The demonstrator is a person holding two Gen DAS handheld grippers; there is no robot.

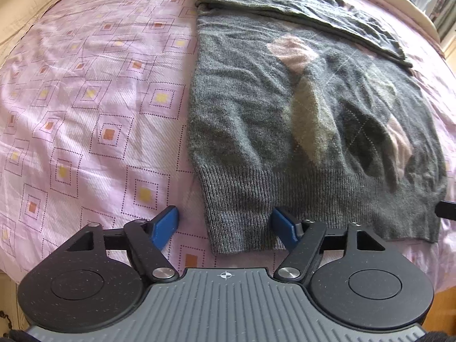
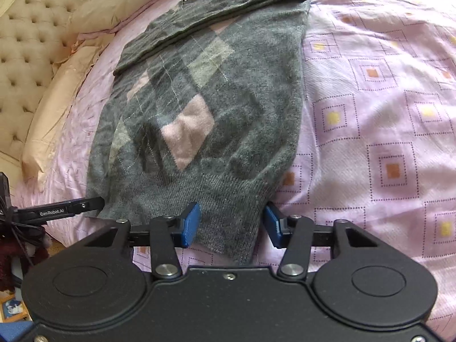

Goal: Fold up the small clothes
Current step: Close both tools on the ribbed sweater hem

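Observation:
A grey argyle sweater (image 1: 285,108) (image 2: 205,108) with pink and pale diamonds lies flat on the bed, its sleeves folded across the far end. My left gripper (image 1: 225,225) straddles the hem's left corner. Its left pad (image 1: 166,226) rests on bare sheet apart from the knit, and its right pad (image 1: 285,228) sits on the ribbed hem. My right gripper (image 2: 230,223) straddles the hem's right corner, with ribbed fabric lying between its blue pads (image 2: 191,222). Both sets of jaws stand apart and point down at the bed.
The bed's pink sheet (image 1: 99,108) (image 2: 384,119), printed with squares, surrounds the sweater. A tufted beige headboard (image 2: 25,57) and a beige pillow (image 2: 57,91) lie beyond the sweater's left side in the right wrist view. The bed's near edge runs just under both grippers.

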